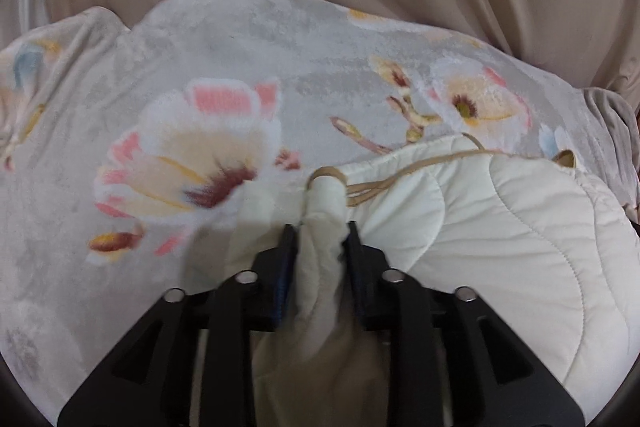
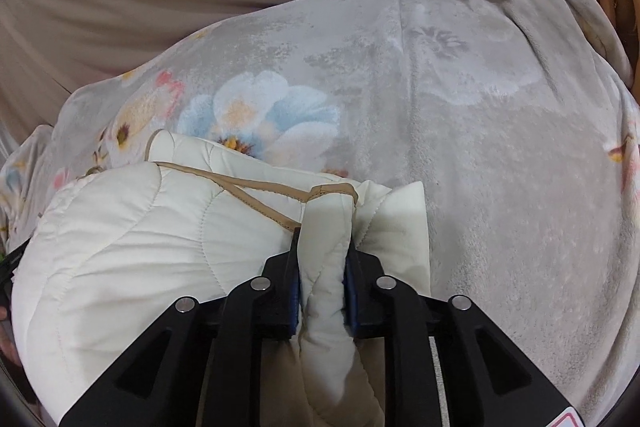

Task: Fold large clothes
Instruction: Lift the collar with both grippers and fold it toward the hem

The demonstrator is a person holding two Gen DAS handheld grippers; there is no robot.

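Currently mid-fold: cream quilted jacket [image 2: 120,251] lying bunched on floral fleece blanket [image 2: 480,147], tan-trimmed edge doubled over on top. Risk, as judged: padded fabric slipping out of either grip, letting the fold spring back; slick shell and bulk as likely cause. Left gripper [image 1: 318,231] narrowly parted, clamped on a rolled wad of jacket edge. Right gripper [image 2: 322,237] likewise narrowly parted, pinching a padded fold. Pads apparently pressing cloth on both.
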